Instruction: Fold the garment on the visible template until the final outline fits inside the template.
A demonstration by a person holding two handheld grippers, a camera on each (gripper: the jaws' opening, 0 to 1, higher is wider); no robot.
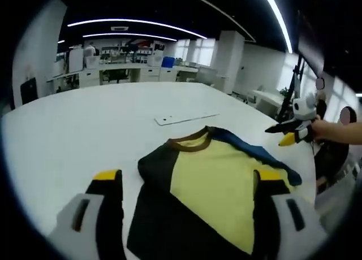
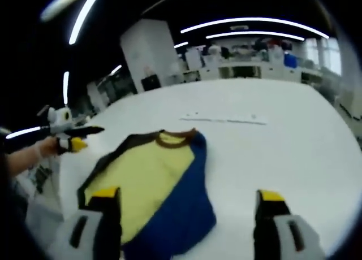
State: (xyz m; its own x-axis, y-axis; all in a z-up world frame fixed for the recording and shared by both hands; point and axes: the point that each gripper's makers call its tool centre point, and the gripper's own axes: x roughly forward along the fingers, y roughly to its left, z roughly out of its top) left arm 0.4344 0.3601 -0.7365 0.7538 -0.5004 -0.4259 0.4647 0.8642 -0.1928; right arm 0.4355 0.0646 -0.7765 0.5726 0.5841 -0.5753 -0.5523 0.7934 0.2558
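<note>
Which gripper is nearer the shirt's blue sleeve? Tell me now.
Right. The right gripper hangs just beyond the blue sleeve at the shirt edge; the left gripper is across the shirt, off its black side.

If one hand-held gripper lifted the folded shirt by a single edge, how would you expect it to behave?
The shirt would likely droop, since it lies as soft, flat cloth. Its folded black and blue side panels would probably fall open. It seems light, and may slide on the smooth white table.

No legible text, label or number on anything here.
</note>
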